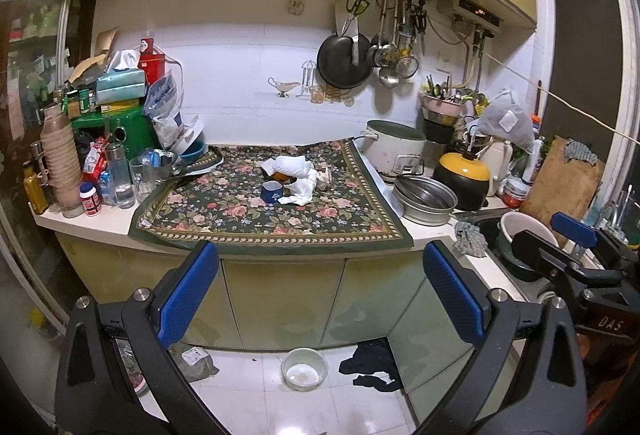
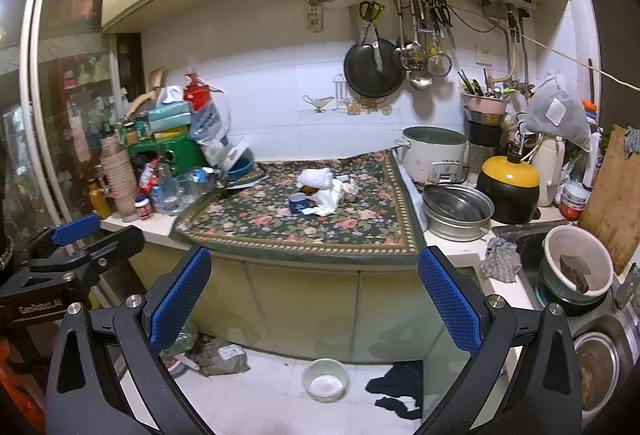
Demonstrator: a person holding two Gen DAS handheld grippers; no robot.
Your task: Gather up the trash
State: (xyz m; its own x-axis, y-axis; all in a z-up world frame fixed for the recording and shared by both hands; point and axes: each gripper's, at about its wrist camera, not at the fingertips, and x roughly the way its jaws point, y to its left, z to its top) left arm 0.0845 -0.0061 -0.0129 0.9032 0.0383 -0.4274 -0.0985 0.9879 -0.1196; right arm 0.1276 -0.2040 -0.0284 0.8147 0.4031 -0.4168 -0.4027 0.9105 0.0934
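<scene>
Trash sits straight ahead on the counter, both tools held back and empty.

The crumpled white paper wad [image 1: 294, 175] lies in the middle of the dark floral cloth [image 1: 240, 219], touching a small blue cup [image 1: 272, 192]. The left gripper [image 1: 320, 299] and right gripper [image 2: 316, 299] both stand with blue pads wide apart, holding nothing. The heap lies ahead of and above both; the left looks slightly better centred on it.

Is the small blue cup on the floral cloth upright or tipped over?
Tipped. The small blue cup lies on its side on the floral cloth, against the crumpled white tissues; its round side faces both cameras.
</scene>
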